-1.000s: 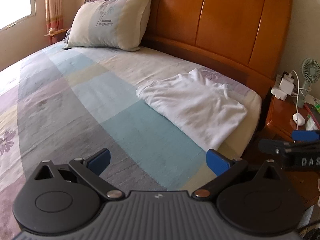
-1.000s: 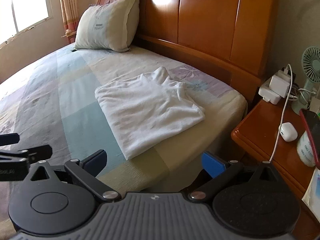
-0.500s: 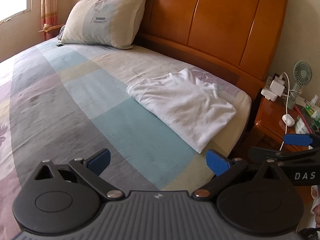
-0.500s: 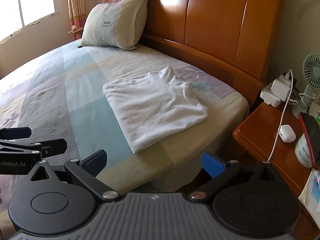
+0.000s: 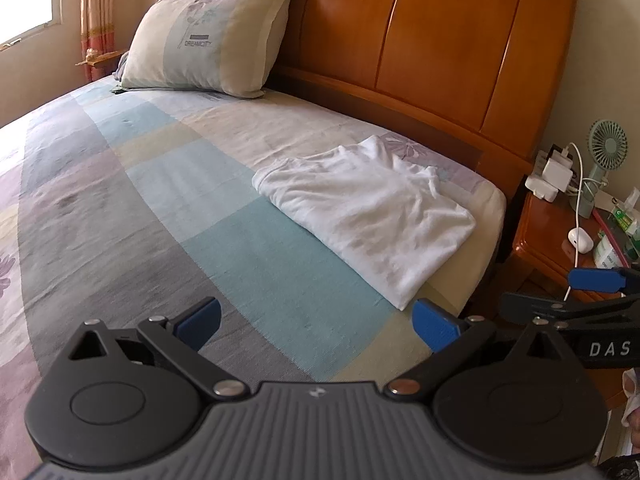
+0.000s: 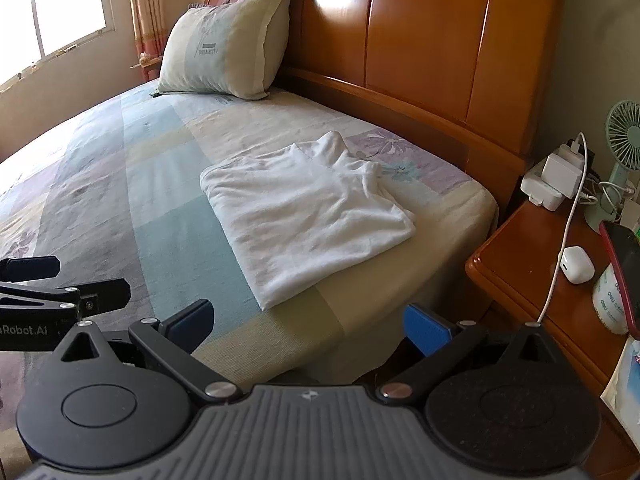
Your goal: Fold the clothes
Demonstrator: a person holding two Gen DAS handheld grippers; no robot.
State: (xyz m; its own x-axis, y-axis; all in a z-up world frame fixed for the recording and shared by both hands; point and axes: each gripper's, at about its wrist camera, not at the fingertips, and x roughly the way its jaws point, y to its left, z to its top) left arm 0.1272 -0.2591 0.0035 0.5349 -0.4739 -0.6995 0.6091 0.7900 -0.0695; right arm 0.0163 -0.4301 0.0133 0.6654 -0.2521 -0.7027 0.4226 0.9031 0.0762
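Left gripper [image 5: 316, 322] held low over the bedspread [image 5: 132, 208], jaws spread wide, nothing between them. One folded white garment [image 6: 304, 212] lies flat near the bed's right edge, just short of the headboard [image 6: 420, 40]. One pillow [image 6: 224, 44] far back. Right gripper [image 6: 308, 326] likewise wide open and empty, past the mattress corner, nightstand [image 6: 528, 256] close beside.

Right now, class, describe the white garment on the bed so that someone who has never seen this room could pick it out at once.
Start at the wooden headboard and look down to the patchwork bed cover. Near the corner beside the nightstand lies the folded white garment, a flat, slightly rumpled rectangle. Unlike the printed pillow propped against the headboard, it is plain white and lies flat.
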